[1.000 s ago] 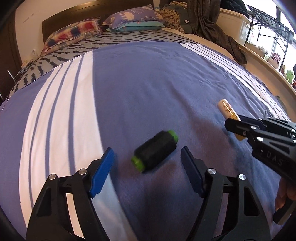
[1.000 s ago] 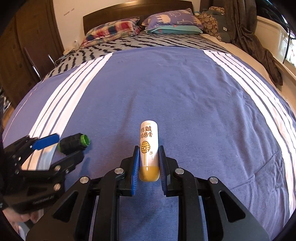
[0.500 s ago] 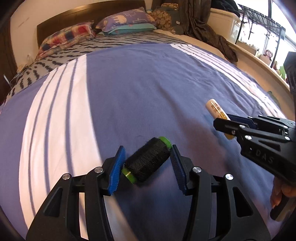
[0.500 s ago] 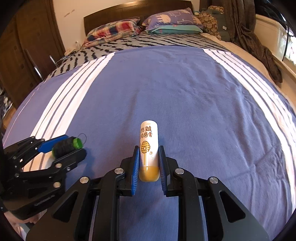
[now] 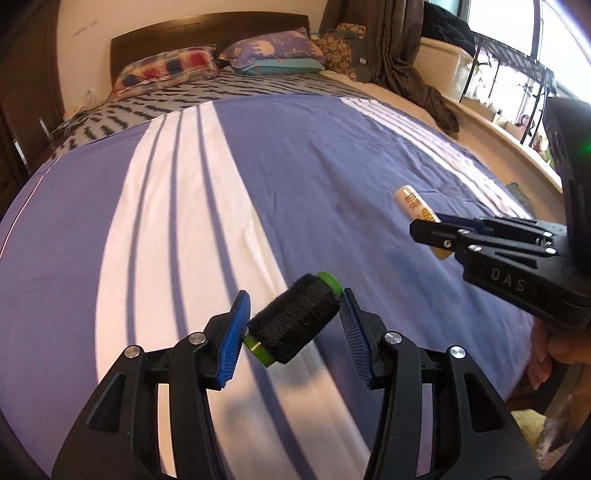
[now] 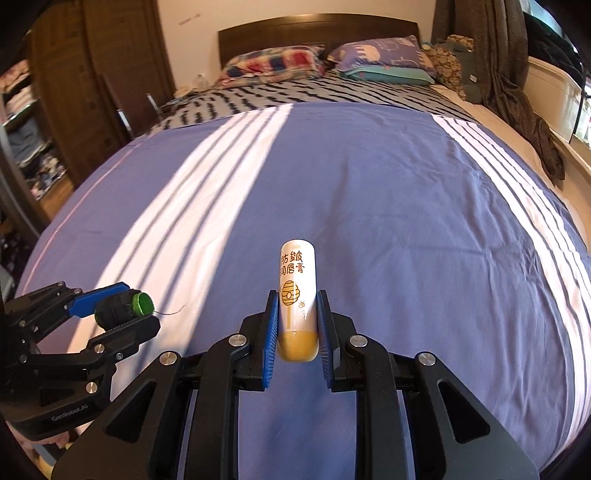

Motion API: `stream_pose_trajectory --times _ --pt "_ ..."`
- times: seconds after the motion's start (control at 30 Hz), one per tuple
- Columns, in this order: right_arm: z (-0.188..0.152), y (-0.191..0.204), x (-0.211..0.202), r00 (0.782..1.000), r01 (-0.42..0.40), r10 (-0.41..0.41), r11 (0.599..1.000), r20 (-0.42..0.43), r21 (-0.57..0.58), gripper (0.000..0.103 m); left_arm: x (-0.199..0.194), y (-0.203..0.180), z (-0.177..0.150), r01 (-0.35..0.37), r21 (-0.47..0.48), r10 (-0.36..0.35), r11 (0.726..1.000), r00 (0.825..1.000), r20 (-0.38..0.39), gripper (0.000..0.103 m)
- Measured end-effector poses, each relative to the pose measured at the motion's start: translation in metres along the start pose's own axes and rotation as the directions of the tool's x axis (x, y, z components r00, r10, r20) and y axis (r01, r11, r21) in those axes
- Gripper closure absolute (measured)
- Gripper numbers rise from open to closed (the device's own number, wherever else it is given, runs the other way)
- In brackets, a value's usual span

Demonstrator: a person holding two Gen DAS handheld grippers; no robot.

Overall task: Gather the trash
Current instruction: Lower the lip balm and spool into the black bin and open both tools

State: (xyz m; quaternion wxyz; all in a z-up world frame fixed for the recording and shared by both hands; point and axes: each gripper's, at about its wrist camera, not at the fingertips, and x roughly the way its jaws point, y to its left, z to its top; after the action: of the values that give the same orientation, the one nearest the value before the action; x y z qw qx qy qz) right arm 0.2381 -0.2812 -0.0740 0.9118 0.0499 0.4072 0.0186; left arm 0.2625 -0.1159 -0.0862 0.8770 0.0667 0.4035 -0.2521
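Note:
My left gripper (image 5: 293,314) is shut on a spool of black thread (image 5: 295,323) with green ends, held above the bed. From the right wrist view the same spool (image 6: 118,310) sits in the left gripper (image 6: 127,310) at lower left, a loose thread end trailing from it. My right gripper (image 6: 295,314) is shut on a white lip balm tube (image 6: 297,291) with a yellow base and a beehive print. In the left wrist view that tube (image 5: 412,201) pokes out of the right gripper (image 5: 430,225) at the right.
A purple bedspread with white stripes (image 6: 369,192) covers the bed below both grippers. Pillows (image 6: 380,57) and a dark headboard (image 6: 314,29) lie at the far end. A brown garment (image 6: 517,96) hangs at the right, a wooden wardrobe (image 6: 92,74) stands left. A hand (image 5: 565,343) holds the right gripper.
The left gripper closed on the thread spool and lifted it off the bedspread. Both grippers have pulled back and up from the bed, the right one still holding the lip balm tube.

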Motion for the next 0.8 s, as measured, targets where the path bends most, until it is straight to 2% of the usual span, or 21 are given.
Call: stream_pose_trajectory --times 0.27,0.37,0.67,0.8 --pt "-0.05 0.026 -0.043 0.999 -0.034 0.034 0.999 0.0 -0.003 0.082 -0.062 -0.009 -0.06 0.018 -0.034 -0.018 0.999 0.999 0.027 0.056" --pt "-0.069 0.034 -0.06 0.999 -0.033 0.033 0.999 0.011 -0.016 0.082 -0.084 -0.011 -0.084 0.006 -0.043 -0.004 0.999 0.999 0.051 0.056" --pt "-0.13 0.041 -0.103 0.998 -0.056 0.057 0.998 0.034 -0.022 0.082 -0.121 -0.019 -0.146 -0.052 -0.04 0.055 0.998 0.996 0.075 0.056" --pt "-0.158 0.043 -0.117 0.995 -0.091 0.091 0.996 0.039 -0.003 0.082 -0.133 -0.025 -0.174 -0.048 -0.04 0.051 0.998 0.996 0.08 0.056"
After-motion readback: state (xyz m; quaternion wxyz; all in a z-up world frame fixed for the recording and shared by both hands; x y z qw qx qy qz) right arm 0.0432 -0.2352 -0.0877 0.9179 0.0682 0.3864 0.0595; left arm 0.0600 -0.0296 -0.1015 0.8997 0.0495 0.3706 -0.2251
